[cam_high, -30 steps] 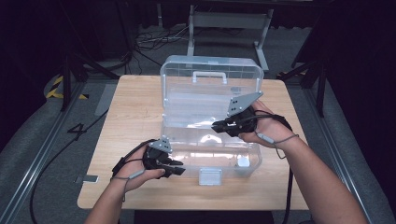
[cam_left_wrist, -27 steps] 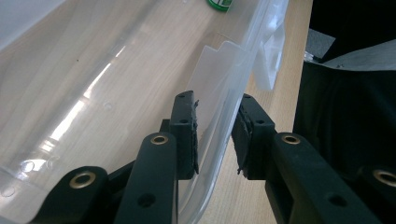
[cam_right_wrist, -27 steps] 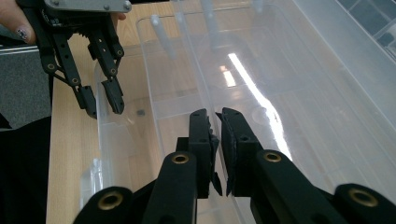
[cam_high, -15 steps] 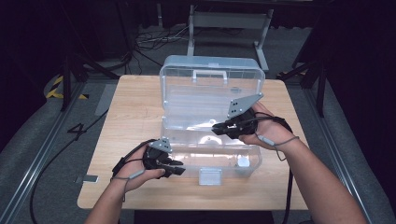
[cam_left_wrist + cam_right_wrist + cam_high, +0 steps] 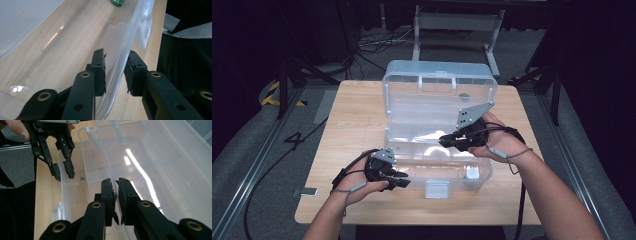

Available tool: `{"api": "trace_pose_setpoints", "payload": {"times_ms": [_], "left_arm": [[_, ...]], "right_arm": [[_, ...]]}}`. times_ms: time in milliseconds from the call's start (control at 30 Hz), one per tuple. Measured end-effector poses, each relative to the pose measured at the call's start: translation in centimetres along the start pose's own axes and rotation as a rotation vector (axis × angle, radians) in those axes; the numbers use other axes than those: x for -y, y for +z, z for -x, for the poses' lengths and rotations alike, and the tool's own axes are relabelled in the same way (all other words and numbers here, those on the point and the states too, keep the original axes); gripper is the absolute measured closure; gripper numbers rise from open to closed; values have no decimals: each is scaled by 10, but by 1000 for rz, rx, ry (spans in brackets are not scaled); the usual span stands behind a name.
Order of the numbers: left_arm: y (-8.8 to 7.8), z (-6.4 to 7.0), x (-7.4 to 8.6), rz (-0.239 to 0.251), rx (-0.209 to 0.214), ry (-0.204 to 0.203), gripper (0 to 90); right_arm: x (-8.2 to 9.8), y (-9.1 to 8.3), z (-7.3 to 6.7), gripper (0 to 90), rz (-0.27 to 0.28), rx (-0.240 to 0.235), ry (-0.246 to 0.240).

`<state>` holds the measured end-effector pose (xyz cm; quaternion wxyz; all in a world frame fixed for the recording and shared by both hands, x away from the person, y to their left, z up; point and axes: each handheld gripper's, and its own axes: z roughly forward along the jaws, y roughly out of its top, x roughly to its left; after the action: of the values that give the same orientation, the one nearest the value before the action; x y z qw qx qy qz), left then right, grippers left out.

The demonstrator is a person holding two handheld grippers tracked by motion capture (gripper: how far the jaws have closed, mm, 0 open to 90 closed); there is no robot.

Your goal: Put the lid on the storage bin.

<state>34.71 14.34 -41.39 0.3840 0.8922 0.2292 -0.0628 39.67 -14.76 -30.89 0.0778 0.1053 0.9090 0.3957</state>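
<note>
High view: a clear plastic box (image 5: 437,150) sits open at the centre of the counter (image 5: 352,125), lid (image 5: 439,87) standing upright at the rear. The left claw (image 5: 399,179) straddles the box's near wall at its left end, one jaw inside and one outside, spread with a gap to the plastic, apparently placed to steady the base. The right claw (image 5: 447,141), jaws nearly pressed together, pinches a thin inner edge (image 5: 115,195), likely to raise or reposition it.
</note>
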Motion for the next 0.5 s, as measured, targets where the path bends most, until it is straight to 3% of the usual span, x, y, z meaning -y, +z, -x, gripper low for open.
{"api": "trace_pose_setpoints", "payload": {"times_ms": [500], "left_arm": [[0, 0, 0, -2, 1, -1, 717]], "right_arm": [[3, 1, -3, 840, 1, -12, -2]]}}
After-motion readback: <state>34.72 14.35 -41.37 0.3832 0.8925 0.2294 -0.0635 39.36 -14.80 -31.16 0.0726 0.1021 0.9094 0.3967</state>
